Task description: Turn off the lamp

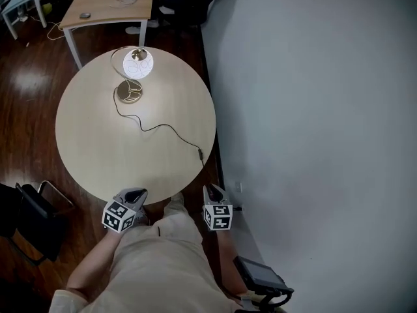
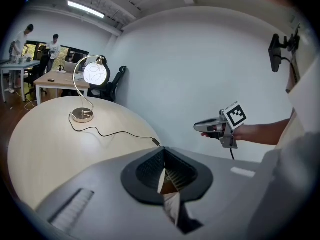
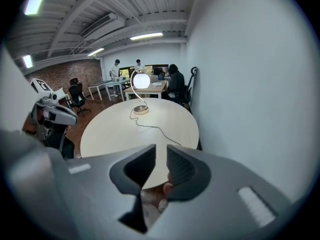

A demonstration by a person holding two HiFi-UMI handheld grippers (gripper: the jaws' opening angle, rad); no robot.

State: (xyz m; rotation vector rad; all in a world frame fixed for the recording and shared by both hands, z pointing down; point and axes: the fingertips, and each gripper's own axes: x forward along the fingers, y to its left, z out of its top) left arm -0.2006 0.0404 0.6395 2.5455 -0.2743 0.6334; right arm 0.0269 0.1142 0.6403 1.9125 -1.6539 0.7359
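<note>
**Lamp-off job barely begun**

Nothing done so far, by the look of it: globe [image 1: 138, 62] of the lamp [image 1: 133, 77] glowing white at the far side of the round counter [image 1: 91, 149], no tongs anywhere near it. Left to do, at a guess: a reach across the counter to the switch, wherever that sits, then a press or a pinch.

From the left, then. Left tongs [image 1: 135, 194] just off the near edge of the counter, pads clenched together at the tips, nothing between them, aimed out over the counter's top. Well beyond, at the counter's far side and a little left of its middle: the lamp, brass base [image 1: 129, 92] flat on the top, hoop stem arching up to the lit globe. From that base, a thin black cord [image 1: 163, 128] wandering rightward over the counter to a small dark lump [image 1: 200, 154] at the counter's right edge. Possibly an inline switch, too small to be sure. Right tongs [image 1: 213, 191] also just off the counter's near edge, toward its right side, pads released with a narrow gap, empty. Far nearer that lump than the lamp itself.
</note>
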